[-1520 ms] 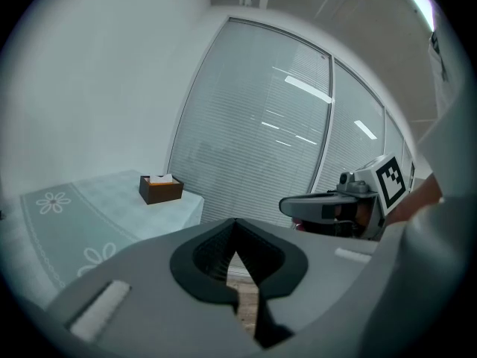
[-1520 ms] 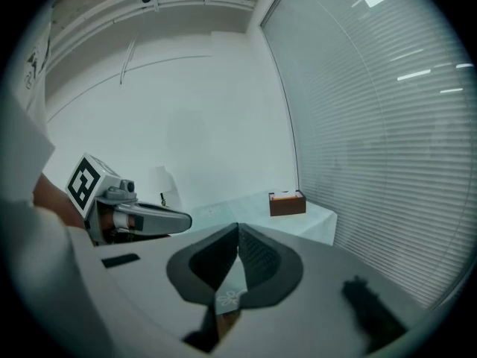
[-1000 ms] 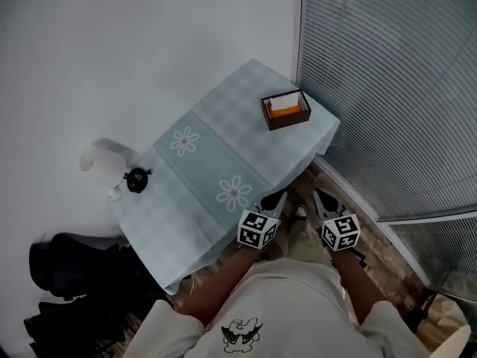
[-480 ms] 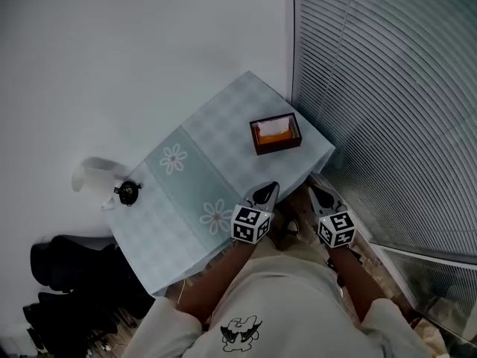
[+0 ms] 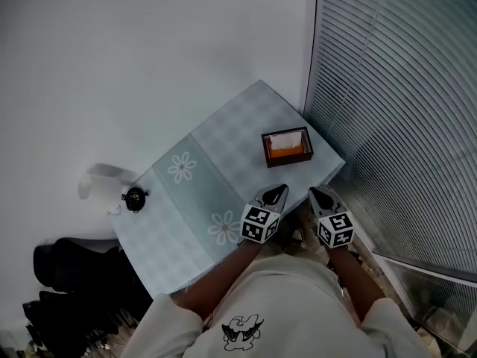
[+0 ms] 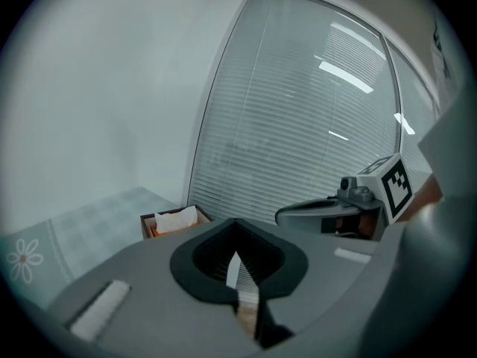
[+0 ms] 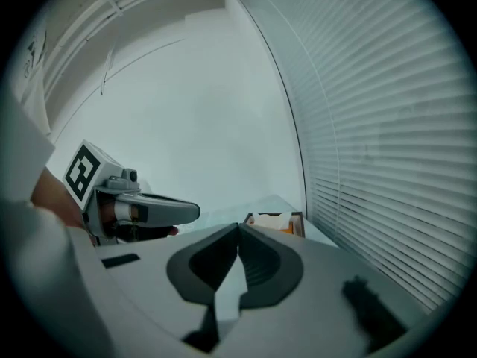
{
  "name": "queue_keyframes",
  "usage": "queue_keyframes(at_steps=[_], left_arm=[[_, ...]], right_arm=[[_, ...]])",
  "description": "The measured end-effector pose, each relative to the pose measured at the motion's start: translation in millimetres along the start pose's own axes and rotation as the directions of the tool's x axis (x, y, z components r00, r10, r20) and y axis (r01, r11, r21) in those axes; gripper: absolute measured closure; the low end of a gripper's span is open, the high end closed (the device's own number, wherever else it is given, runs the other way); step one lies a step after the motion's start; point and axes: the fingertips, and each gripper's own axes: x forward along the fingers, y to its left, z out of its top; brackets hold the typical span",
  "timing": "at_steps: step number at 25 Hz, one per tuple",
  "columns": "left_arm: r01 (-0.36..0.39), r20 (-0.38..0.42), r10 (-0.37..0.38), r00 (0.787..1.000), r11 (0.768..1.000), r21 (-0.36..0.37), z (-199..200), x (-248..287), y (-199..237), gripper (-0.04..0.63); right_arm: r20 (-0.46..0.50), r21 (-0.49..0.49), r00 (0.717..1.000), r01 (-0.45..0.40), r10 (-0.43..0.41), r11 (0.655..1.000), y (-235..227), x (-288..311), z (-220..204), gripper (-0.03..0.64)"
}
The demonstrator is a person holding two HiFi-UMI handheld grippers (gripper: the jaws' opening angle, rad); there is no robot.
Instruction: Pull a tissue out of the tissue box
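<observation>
Right gripper (image 5: 320, 194) clenched and empty, left gripper (image 5: 278, 192) the same, both near the tissue box (image 5: 287, 147), on its near side. Table (image 5: 216, 144) edge lies just right of box. Risk: shut jaws poke the tissue (image 5: 285, 141) down or shove the light box off.

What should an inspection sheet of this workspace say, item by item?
Surface: table covered by a checked cloth with flower prints.
Job's things: tissue box upright near the corner by the blinds; a white tissue shows at its top, not yet pulled.
Clutter: small black round object at the left corner, with a pale object beside it; I cannot tell what either one is.
Grippers: left claw and right claw are both shut and empty, at the table's near edge, apart from the box.
Cables: nothing seen.
Surroundings: white wall, slatted blinds at right, dark bags on the floor at left.
</observation>
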Motion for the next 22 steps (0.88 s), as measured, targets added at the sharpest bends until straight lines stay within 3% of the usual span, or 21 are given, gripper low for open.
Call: queue_keyframes(at_steps=[11,16,22], left_arm=[[-0.036,-0.002,0.036,0.999,0.999,-0.003,13.1,20.3,35.4,0.591],[-0.057,-0.043,0.058,0.997,0.998,0.020,19.4,50.4,65.3,0.591],[-0.095,-0.105,0.093,0.990,0.995,-0.018,13.6,87.3,102.4,0.591]], right_arm=[[-0.029,-0.034,0.999,-0.017,0.016,0.999,-21.3,30.7,14.2,0.603],[-0.075,-0.031,0.997,-0.028,0.026,0.999,-48.0,66.8,18.1,0.603],[-0.170,-0.104,0.985,-0.032,0.014,0.994,-83.4,117.9,15.2,0.603]])
